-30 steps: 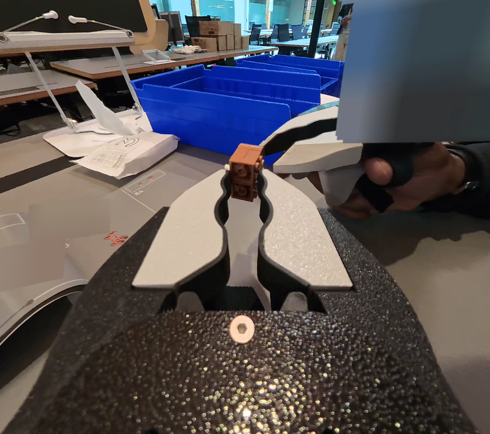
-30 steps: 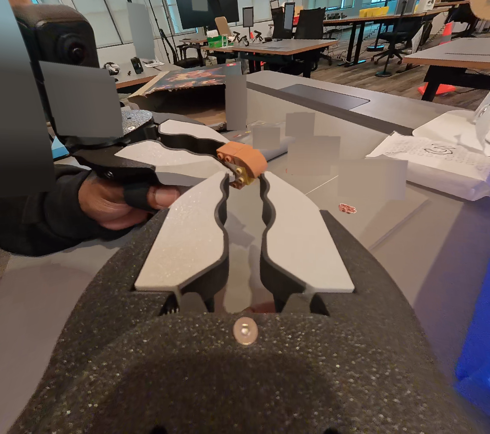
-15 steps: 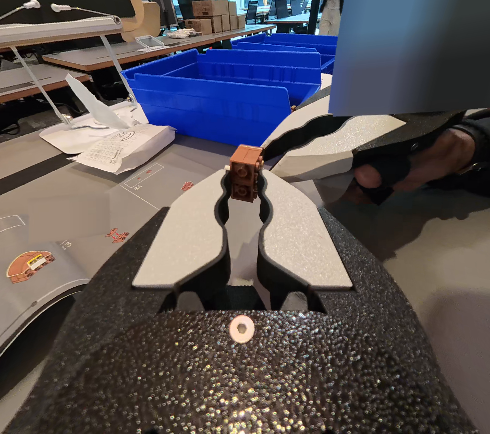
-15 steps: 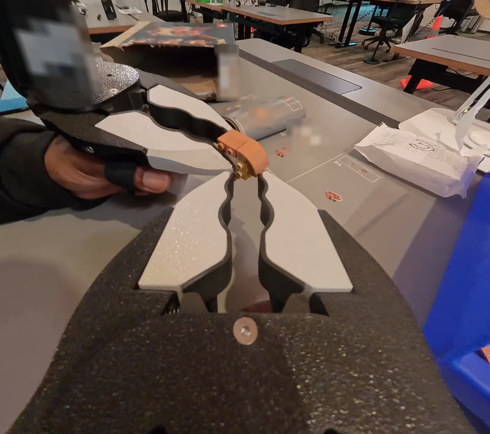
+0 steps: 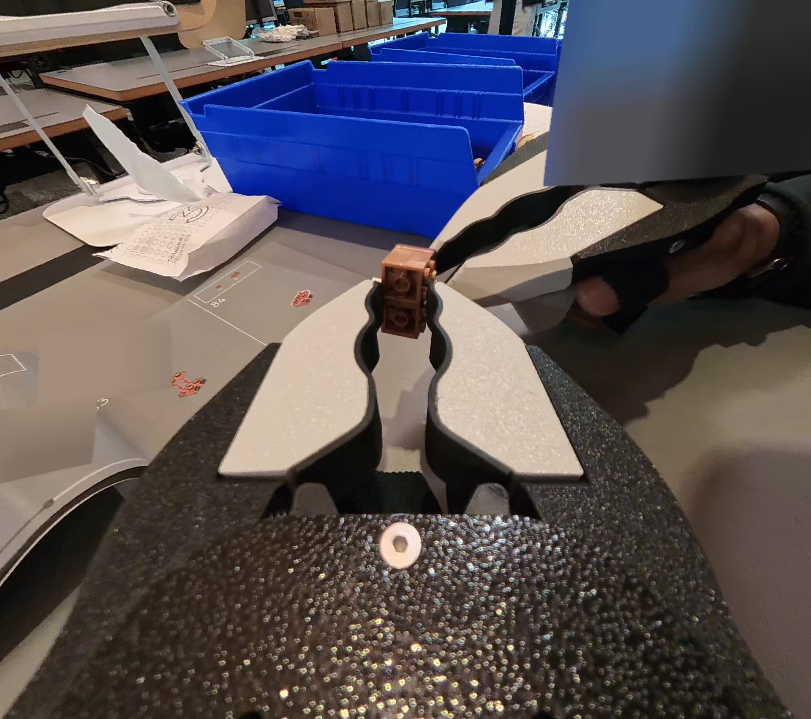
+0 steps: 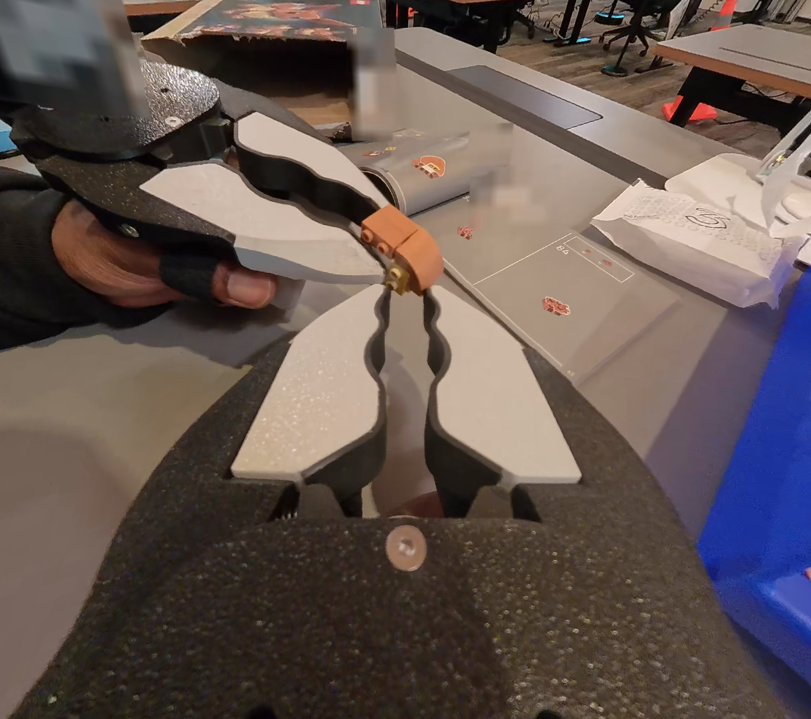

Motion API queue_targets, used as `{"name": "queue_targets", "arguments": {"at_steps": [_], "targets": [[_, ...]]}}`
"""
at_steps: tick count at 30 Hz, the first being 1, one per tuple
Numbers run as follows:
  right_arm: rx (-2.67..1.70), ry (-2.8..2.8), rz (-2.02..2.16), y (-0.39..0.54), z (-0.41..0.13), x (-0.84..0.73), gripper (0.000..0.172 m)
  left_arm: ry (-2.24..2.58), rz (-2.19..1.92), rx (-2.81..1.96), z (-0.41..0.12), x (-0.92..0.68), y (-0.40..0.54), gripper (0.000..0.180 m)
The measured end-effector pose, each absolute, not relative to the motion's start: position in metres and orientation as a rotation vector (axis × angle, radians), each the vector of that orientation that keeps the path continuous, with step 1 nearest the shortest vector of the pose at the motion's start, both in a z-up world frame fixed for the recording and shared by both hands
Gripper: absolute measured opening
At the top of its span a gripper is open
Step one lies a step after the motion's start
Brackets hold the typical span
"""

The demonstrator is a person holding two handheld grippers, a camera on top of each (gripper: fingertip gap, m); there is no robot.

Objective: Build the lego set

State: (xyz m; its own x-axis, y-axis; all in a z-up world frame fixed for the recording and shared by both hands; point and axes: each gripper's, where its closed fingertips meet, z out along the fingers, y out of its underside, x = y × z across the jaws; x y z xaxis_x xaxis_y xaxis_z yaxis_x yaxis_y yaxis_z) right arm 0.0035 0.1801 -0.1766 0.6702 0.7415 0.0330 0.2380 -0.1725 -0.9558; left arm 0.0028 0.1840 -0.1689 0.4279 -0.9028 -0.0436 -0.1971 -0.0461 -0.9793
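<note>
The left gripper (image 5: 401,303) has a small brown toy-brick assembly (image 5: 403,294) pinched between its grey fingertips, both pads snug against the sides, jaws only a brick's width apart. It's up off the grey tabletop (image 5: 702,412).

The right gripper (image 6: 406,289) comes in from the side, narrowly parted, its tips right at the assembly's yellow-studded end (image 6: 397,278). In the right wrist view it's hard to call whether those pads actually press on it, so can't say.

Each gripper is held in a person's hand (image 6: 131,259) with a black finger strap.

Around them: an open grey instruction booklet (image 5: 131,325) with little red brick pictures lies flat on the table, a white printed paper bag (image 5: 184,232) just behind it, and blue plastic bins (image 5: 351,153) further back. A torn cardboard box (image 6: 272,17) sits at the far side.
</note>
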Motion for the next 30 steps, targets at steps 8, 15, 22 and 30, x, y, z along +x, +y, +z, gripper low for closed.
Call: {"name": "queue_targets", "arguments": {"at_steps": [8, 15, 22, 30], "targets": [[-1.743, -0.916, 0.436, 0.164, -0.190, -0.022, 0.000, 1.003, -0.787, -1.550, -0.170, 0.003, 0.185, 0.018], [-1.807, -0.873, 0.606, 0.174, -0.193, -0.002, 0.000, 1.000, -0.877, -1.650, -0.178, -0.001, 0.192, 0.018], [-1.662, -0.954, 0.614, 0.168, -0.183, -0.007, 0.009, 0.773, -1.324, -1.727, -0.166, -0.011, 0.198, 0.019], [-1.449, -1.001, 0.572, 0.170, -0.163, -0.001, 0.033, 0.682, -1.843, -1.614, -0.142, -0.008, 0.178, 0.018]]}}
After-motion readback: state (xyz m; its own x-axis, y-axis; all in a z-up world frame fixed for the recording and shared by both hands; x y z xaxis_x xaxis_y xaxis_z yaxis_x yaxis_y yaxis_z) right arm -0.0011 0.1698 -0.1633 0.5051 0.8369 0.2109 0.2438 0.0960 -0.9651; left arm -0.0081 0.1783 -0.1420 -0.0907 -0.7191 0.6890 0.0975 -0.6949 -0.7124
